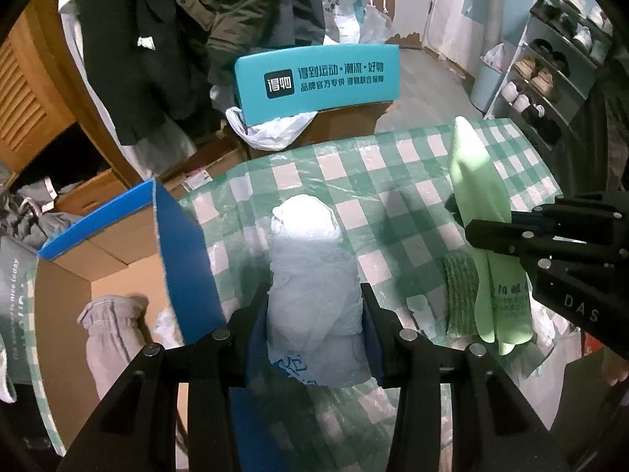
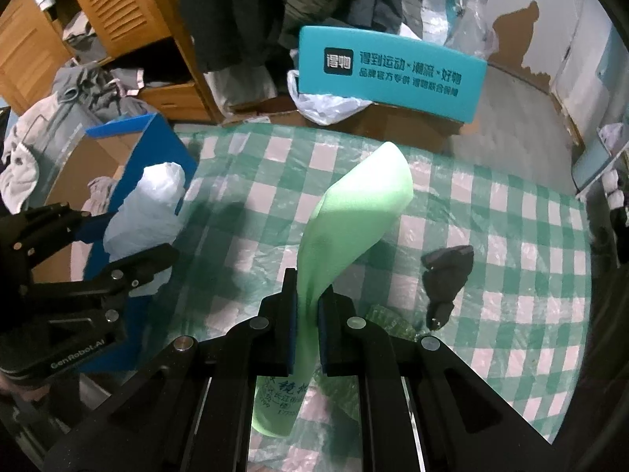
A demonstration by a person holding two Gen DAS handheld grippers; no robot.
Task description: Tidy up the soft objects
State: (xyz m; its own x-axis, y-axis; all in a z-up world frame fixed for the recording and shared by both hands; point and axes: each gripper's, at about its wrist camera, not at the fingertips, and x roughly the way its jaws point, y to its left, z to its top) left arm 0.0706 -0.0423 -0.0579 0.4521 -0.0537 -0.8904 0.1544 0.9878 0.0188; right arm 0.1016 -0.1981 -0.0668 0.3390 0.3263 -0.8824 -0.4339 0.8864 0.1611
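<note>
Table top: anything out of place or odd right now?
One stray: a dark crumpled item lies loose on the checked tablecloth, outside the blue-flapped box. The left gripper clamps the white bag; the right gripper clamps the green cloth.

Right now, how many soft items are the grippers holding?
2: a white plastic bag clamped in the left gripper, and a light green cloth pinched in the right gripper, both above the checkered table.

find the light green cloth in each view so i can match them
Left wrist view: the light green cloth is at the right, pinched by the right gripper.
Right wrist view: the cloth rises in the centre from between that gripper's fingers.
Shared landmark: the teal box beyond the checkered table.
</note>
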